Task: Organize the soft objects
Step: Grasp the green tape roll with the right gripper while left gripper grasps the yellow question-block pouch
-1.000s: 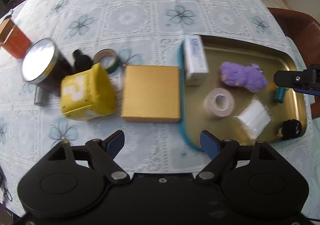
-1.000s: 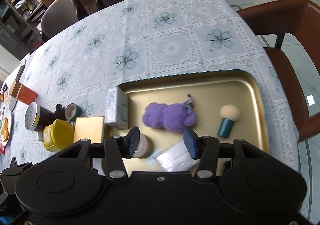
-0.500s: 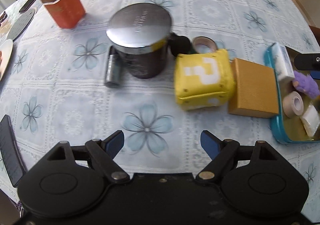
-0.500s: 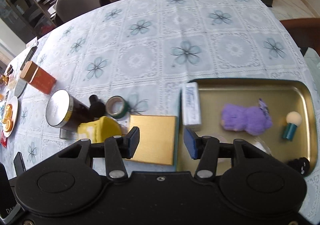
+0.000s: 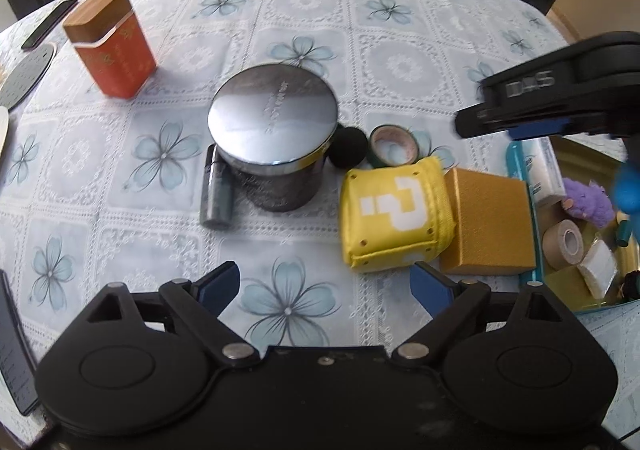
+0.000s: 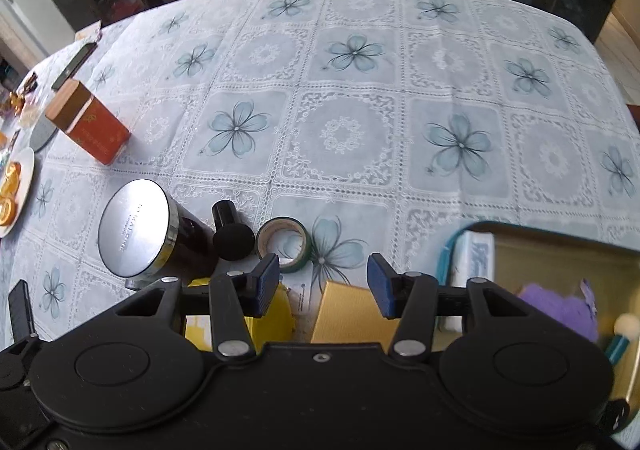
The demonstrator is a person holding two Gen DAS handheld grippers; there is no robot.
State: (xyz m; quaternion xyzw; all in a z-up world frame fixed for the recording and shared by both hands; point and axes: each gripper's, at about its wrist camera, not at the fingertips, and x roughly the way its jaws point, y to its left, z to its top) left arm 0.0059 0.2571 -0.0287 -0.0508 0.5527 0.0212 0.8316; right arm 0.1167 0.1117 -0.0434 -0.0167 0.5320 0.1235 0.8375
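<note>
Left wrist view looks steeply down on the bench (image 5: 320, 50), and the left gripper (image 5: 326, 284) has its fingers (image 5: 218, 282) wide apart and opening further, with only flowered cloth between them. The yellow question-mark plush cube (image 5: 394, 218) lies just beyond the right-hand finger, its near corner almost at that fingertip and its far side pressed against the gold box (image 5: 490, 226). I judge the cube light and squashy, with a slightly slick fabric skin and raised seams; it should give under pressure instead of slipping, so a grip across two opposite flat faces, closing well in, looks safest. The face toward the gold box is blocked, so the near and far faces seem the better pair. Further past the fingers stand the lidded black jar (image 5: 274, 138), a small grey tube (image 5: 218, 194) at its side, a black round-headed piece (image 5: 348, 148) and a roll of green tape (image 5: 394, 146). To the right lies the gold tray (image 5: 588, 152), holding a purple plush toy (image 5: 588, 202).

The right gripper (image 6: 322, 280) also points steeply down, fingers partly apart and clamped on nothing; the cube (image 6: 272, 320) shows just under its left finger and the gold box (image 6: 352, 314) beneath the gap. In the left wrist view it hangs over the tray's near end.
</note>
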